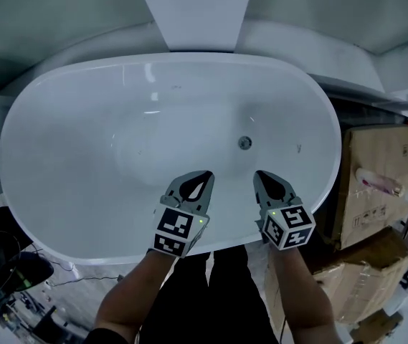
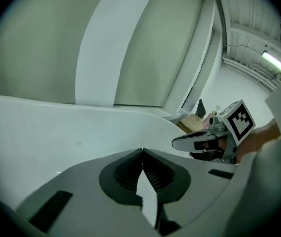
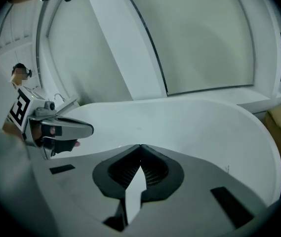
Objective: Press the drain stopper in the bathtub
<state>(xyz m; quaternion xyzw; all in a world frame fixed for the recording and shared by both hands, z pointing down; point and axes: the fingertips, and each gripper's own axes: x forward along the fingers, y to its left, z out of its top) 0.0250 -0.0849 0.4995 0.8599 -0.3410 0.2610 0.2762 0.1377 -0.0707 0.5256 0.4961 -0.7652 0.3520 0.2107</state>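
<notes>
Filling the head view, a white bathtub (image 1: 82, 142) lies with cardboard boxes (image 1: 379, 170) beside its right end. The left gripper (image 1: 205, 176) and right gripper (image 1: 259, 175) hover over its near side, jaws pressed together on nothing. The drain stopper (image 1: 244, 142) sits in the bottom, just beyond the right gripper.

Open bathtub basin (image 1: 82, 156) leads to drain stopper (image 1: 244, 142).
</notes>
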